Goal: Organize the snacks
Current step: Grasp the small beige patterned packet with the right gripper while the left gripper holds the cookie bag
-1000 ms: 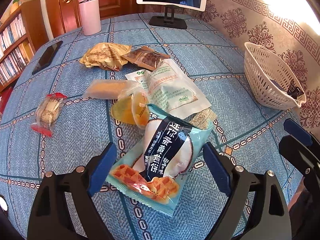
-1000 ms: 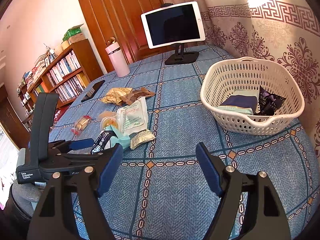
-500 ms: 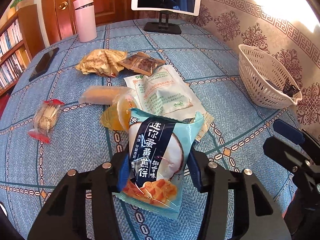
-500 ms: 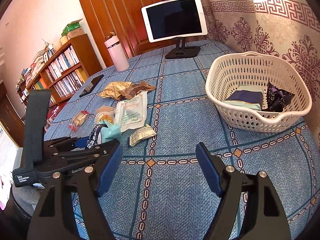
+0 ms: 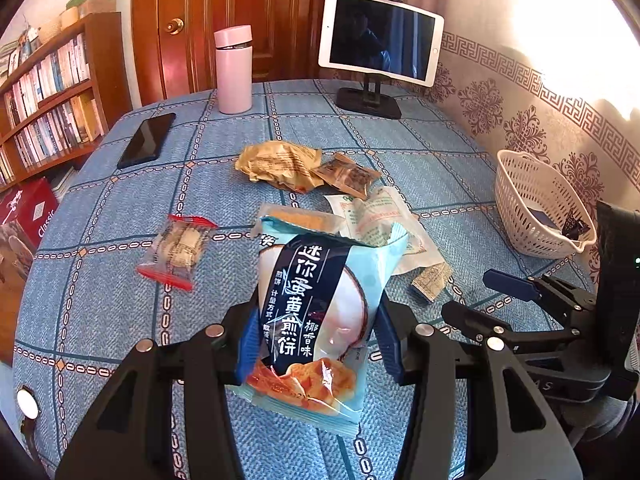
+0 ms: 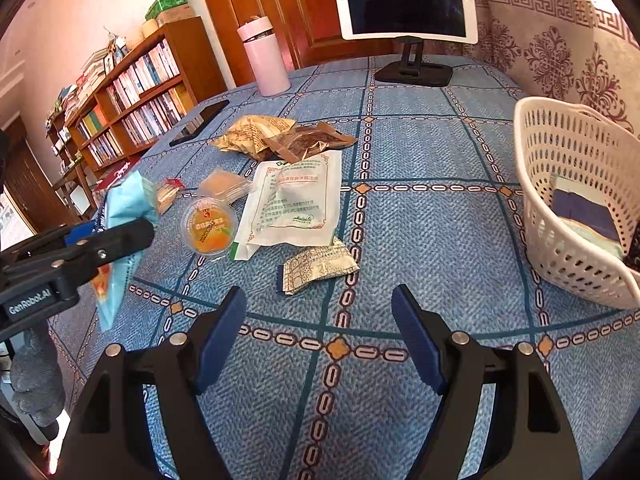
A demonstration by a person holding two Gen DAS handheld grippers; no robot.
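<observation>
My left gripper [image 5: 316,340] is shut on a light blue waffle snack bag [image 5: 320,312] and holds it above the table; the bag also shows in the right wrist view [image 6: 120,232]. My right gripper [image 6: 320,332] is open and empty over the blue tablecloth. A white basket [image 6: 576,200] with dark packets inside stands at the right, also in the left wrist view [image 5: 536,204]. Loose snacks lie mid-table: a white pouch [image 6: 296,200], an orange jelly cup [image 6: 208,226], a small patterned packet [image 6: 316,266], a red-edged candy packet [image 5: 176,250], and tan and brown bags [image 6: 280,140].
A pink bottle [image 5: 233,72], a tablet on a stand [image 5: 380,40] and a black phone [image 5: 146,140] sit toward the table's far side. A bookshelf [image 6: 132,96] stands beyond the left edge. The wall runs along the right, behind the basket.
My left gripper closed on the blue waffle bag and lifted it off the table. The right gripper moved forward toward the snacks, still open.
</observation>
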